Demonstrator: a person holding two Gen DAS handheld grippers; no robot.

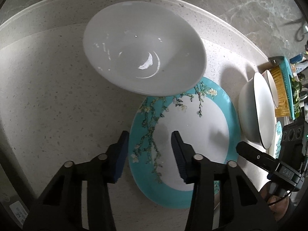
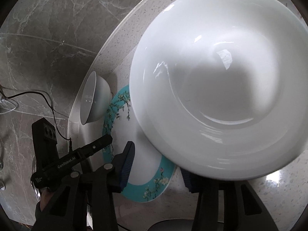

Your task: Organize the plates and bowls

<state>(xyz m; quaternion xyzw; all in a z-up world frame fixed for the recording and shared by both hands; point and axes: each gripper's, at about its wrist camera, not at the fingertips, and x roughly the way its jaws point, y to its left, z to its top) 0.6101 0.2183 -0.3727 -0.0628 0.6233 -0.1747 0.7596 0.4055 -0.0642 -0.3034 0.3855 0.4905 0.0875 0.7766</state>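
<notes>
Over the teal plate (image 1: 202, 130), both the left gripper (image 1: 150, 154) and right gripper (image 2: 157, 165) stand spread, pinching nothing; seat pads squarely across its rim before closing.

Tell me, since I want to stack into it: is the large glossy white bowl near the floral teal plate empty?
Empty. The large glossy white bowl shows only bare glaze and light reflections inside.

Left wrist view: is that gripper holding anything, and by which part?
Nothing is gripped. The left gripper's jaws stand open astride the round turquoise floral ceramic plate's left rim, one outside it and one over its white centre.
</notes>
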